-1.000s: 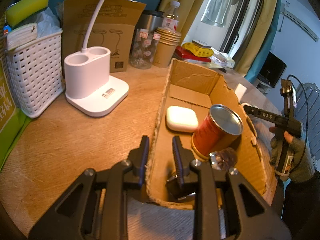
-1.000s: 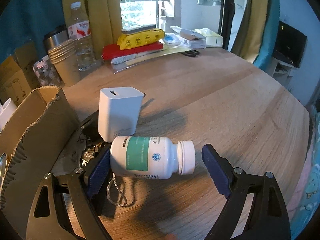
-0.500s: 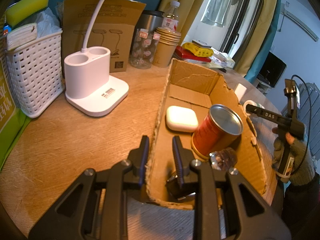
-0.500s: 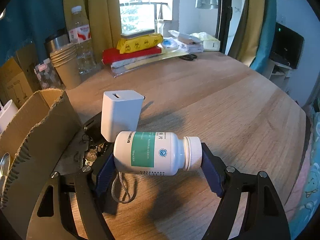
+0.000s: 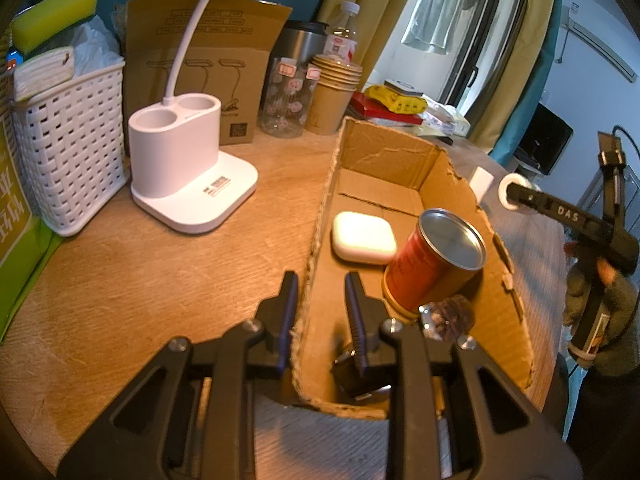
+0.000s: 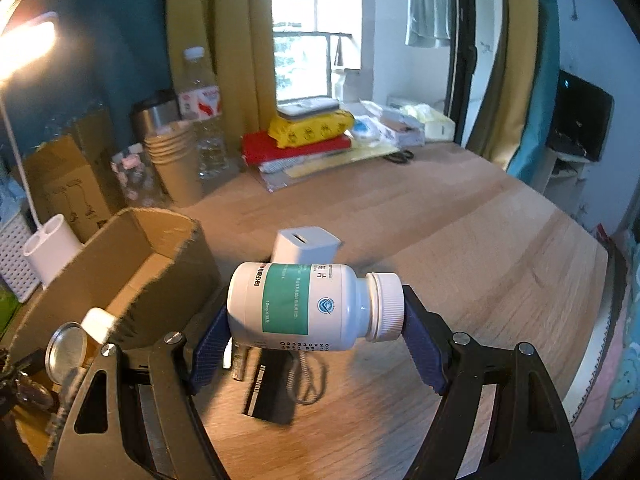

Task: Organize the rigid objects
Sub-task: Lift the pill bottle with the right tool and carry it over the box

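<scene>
We see the torn brown cardboard box (image 5: 384, 168) on the wooden surface (image 5: 120, 280), with the white rounded case (image 5: 363, 237) at its middle and the red tin can with a silver lid (image 5: 434, 266) just right of it. Left of the box stands the white lamp base (image 5: 188, 172), and further left the white lattice basket (image 5: 68, 148). Right of the box, outside it, stands the white cube charger (image 6: 306, 246), with the white pill bottle with a green label (image 6: 312, 306) lying crosswise before it.
</scene>
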{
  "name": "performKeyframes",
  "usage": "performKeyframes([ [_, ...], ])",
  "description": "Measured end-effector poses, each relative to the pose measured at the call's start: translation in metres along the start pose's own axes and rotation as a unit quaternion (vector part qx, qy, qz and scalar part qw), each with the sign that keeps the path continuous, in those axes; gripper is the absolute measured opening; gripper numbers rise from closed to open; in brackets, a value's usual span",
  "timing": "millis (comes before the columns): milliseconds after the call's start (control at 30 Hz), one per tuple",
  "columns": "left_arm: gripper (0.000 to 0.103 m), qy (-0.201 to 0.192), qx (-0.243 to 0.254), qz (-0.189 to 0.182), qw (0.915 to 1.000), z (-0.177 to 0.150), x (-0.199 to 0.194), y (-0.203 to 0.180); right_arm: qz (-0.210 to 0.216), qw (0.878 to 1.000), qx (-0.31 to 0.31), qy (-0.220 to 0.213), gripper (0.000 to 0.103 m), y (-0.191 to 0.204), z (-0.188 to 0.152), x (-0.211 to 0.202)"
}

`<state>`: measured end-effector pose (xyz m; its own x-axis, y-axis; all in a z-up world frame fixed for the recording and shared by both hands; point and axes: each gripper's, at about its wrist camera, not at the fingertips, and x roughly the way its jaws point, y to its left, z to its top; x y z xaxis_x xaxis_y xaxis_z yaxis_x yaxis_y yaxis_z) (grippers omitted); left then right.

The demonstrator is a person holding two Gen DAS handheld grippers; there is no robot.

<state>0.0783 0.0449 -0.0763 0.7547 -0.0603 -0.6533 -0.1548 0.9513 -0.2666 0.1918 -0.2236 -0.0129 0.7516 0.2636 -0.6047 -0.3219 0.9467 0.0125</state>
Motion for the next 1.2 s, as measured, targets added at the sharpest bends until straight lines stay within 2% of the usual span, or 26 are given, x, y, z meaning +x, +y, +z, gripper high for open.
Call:
performKeyframes([
  [267,0.026,0.0,0.0,0.0,1.0,0.0,0.0,0.0,0.02,1.0,-0.009,-0.018,0.081,0.022,0.004,-0.013],
  [633,0.026,0.0,0.0,0.0,1.0,0.0,0.0,0.0,0.059,0.996,-0.051,-0.032,0.081,0.073,0.014,-0.024],
  [1000,0.026,0.0,0.0,0.0,1.0,0.0,0.0,0.0,0.091,0.991,-0.097,-0.019,0.081,0.116,0.015,-0.013],
  [1200,0.026,0.0,0.0,0.0,1.0,0.0,0.0,0.0,0.093,0.989,-0.116,-0.009,0.081,0.131,0.013,-0.002],
])
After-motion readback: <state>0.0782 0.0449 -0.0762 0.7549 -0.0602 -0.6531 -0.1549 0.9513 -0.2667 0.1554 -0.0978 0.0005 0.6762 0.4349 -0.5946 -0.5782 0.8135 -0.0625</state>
